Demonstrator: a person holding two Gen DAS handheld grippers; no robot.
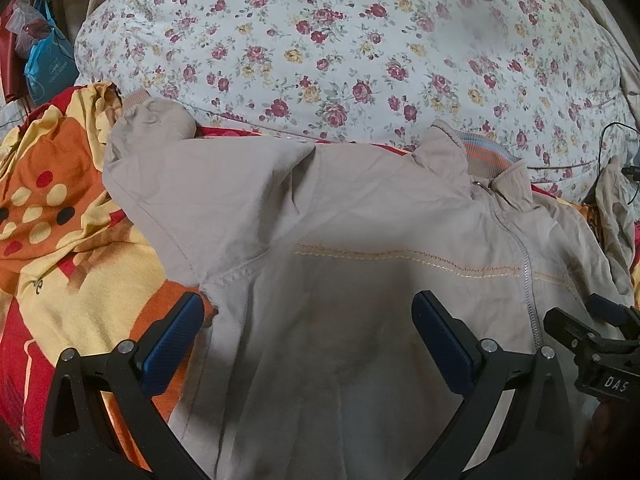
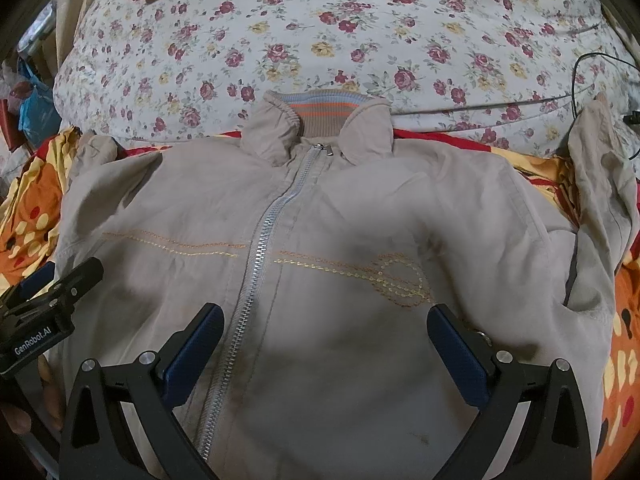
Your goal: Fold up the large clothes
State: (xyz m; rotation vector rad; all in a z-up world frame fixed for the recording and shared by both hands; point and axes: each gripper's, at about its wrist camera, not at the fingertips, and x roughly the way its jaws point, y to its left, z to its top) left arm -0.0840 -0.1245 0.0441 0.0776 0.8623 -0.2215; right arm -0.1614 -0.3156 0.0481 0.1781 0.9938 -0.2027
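Note:
A beige zip-up jacket lies front up and zipped on the bed, its striped collar at the far side. It also shows in the left wrist view. One sleeve lies out at the far left, the other sleeve is bunched at the right. My left gripper is open and empty above the jacket's left chest. My right gripper is open and empty above the chest, just right of the zipper. Each gripper shows at the edge of the other's view.
A floral quilt is heaped beyond the collar. An orange, red and yellow dotted sheet lies under the jacket. A black cable lies at the far right. Bags stand at the far left.

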